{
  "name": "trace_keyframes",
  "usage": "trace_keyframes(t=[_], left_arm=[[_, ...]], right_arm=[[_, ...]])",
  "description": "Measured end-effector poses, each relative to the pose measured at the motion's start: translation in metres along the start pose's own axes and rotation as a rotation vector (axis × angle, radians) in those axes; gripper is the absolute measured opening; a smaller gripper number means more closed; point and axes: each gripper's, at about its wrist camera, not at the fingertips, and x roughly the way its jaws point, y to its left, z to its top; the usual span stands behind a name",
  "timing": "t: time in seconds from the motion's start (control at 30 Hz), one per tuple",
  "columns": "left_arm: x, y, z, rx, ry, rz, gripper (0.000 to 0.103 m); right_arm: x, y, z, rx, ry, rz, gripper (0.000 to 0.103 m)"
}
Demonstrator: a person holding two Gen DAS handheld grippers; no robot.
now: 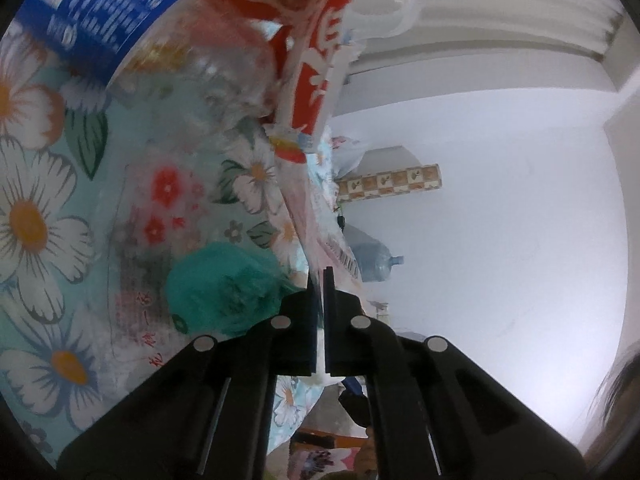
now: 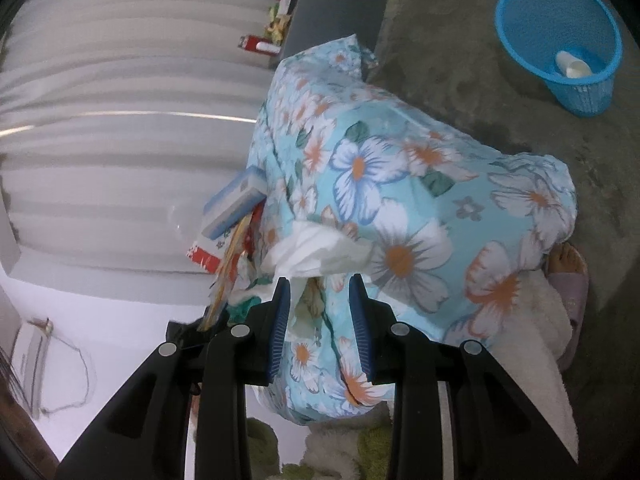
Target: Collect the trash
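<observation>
My right tool (image 2: 320,300) stands open astride the white tissue (image 2: 316,256), which lies just ahead on the floral counter (image 2: 420,200), long axis crosswise; my left tool (image 1: 319,280), nearly closed, pinches a thin clear wrapper edge; blue basket (image 2: 560,36) well beyond.

A home: floral bedding (image 2: 400,208), slippered foot (image 2: 568,280), concrete floor (image 2: 440,40).

Your left tool (image 1: 319,276) and right tool (image 2: 320,284) are black plastic with round silver screws and blue pads; your foot (image 2: 566,260) wears a lilac slipper.
</observation>
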Motion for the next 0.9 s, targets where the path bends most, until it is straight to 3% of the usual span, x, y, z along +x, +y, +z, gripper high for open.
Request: trace_keyframes(t=[0.23, 0.37, 0.67, 0.83, 0.9], left_arm=[[-0.006, -0.018, -0.014, 0.099, -0.013, -0.072, 0.000], [-0.012, -0.018, -0.029, 0.136, 0.011, -0.084, 0.000], [-0.032, -0.029, -0.049, 0.251, 0.011, -0.096, 0.000], [-0.049, -0.042, -0.050, 0.310, -0.011, -0.095, 0.000], [-0.050, -0.042, -0.044, 0.322, -0.015, -0.091, 0.000]], right_arm=[[-0.003, -0.014, 0.001, 0.109, 0.000, 0.031, 0.031], [0.001, -0.023, -0.001, 0.182, 0.021, 0.057, 0.046], [0.034, -0.018, 0.014, 0.246, 0.018, 0.021, 0.045], [0.040, -0.009, 0.017, 0.214, -0.016, -0.009, 0.011], [0.036, 0.001, 0.018, 0.171, -0.034, 0.004, 0.009]])
